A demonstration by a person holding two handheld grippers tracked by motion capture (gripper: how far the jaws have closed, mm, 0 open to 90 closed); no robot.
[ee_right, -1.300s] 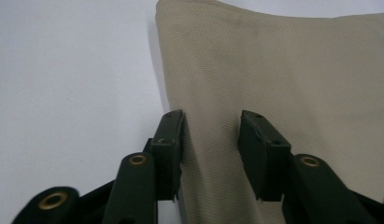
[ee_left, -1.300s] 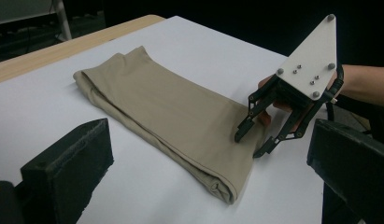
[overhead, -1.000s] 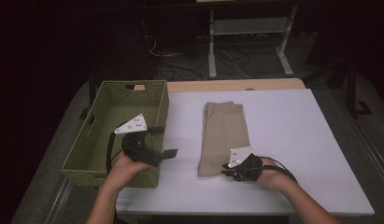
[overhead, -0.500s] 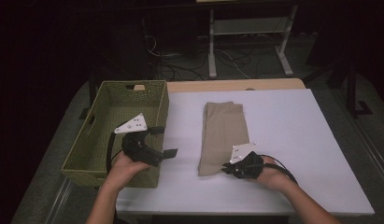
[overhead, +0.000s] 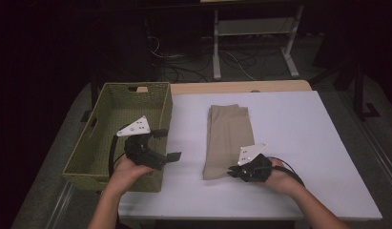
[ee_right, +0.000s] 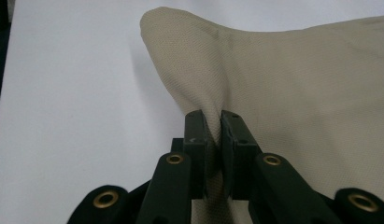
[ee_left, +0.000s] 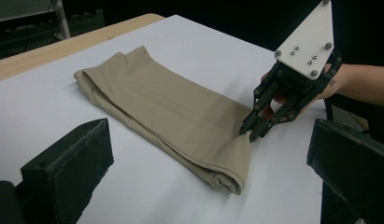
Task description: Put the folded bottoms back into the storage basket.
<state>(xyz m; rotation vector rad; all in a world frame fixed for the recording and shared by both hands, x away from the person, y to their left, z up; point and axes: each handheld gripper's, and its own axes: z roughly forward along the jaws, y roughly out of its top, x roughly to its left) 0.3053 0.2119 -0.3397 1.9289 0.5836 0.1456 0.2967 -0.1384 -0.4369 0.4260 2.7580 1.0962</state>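
While lying folded mid-counter (overhead: 327,157), right of basket (overhead: 112,138): soft, light, floppy trousers (overhead: 229,138). Near right corner already pinched in closed right gripper (overhead: 232,171). Left gripper (overhead: 167,143) wide open, empty; best taking near left corner, lest cloth sags.

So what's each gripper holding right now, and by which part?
The right gripper pinches the folded beige cloth at its near edge. The left gripper, open beside the basket, holds nothing.
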